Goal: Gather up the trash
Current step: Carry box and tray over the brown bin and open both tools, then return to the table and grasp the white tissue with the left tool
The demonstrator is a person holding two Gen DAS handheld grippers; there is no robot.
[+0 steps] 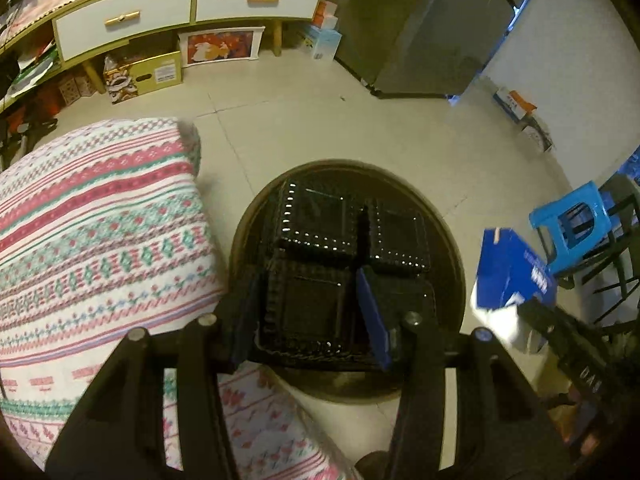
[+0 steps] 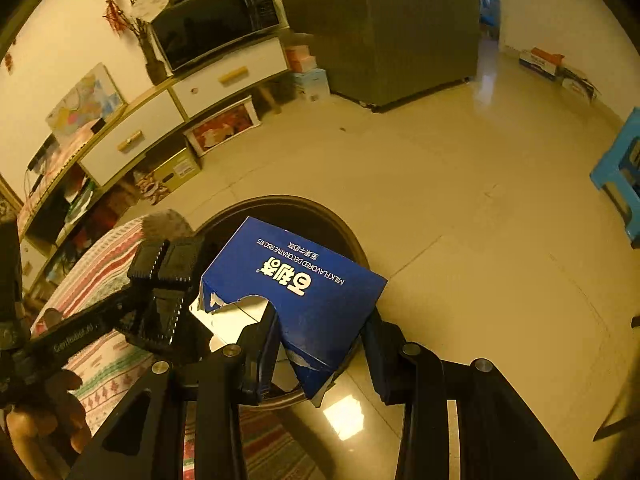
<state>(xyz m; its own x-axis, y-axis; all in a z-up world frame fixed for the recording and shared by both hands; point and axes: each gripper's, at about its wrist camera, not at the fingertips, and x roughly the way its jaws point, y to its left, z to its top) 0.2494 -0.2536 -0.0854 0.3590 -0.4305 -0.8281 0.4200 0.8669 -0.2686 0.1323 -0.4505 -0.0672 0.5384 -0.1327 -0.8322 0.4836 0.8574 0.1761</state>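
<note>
Pale tiled floor [image 2: 460, 200] w/ glare patches, warm indoor light. Along the far wall: a low TV cabinet [image 1: 188, 4] w/ white drawers and wood handles, a microwave [image 2: 216, 24] on top, a framed picture [image 1: 220, 46] and a printed carton [image 1: 144, 76] under it. A grey fridge [image 2: 400, 28] stands to the right; a blue plastic stool [image 1: 572, 224] sits near the right edge. A striped, patterned cloth [image 1: 96, 220] covers a raised surface at left, beside a round dark trash bin [image 1: 452, 256] on the floor.

Hard to read: what lies beneath the cloth; bin interior is dark, its contents can't be made out. Motion blur smears the left wrist view. Cabinet's left end is cut off.

Left gripper [image 1: 312, 312] is clamped on a black plastic biscuit tray [image 1: 320, 240] w/ square compartments, all empty, held over the bin mouth. Right gripper [image 2: 320, 344] is clamped on a torn blue biscuit box [image 2: 296, 280], lettered "MILK FLAVORED DECORATIVE BISCUITS", one end ripped open showing silver lining, also over the bin rim. Tray and box hang side by side, apart. A person's hand [image 2: 44, 420] grips the left tool's handle.
</note>
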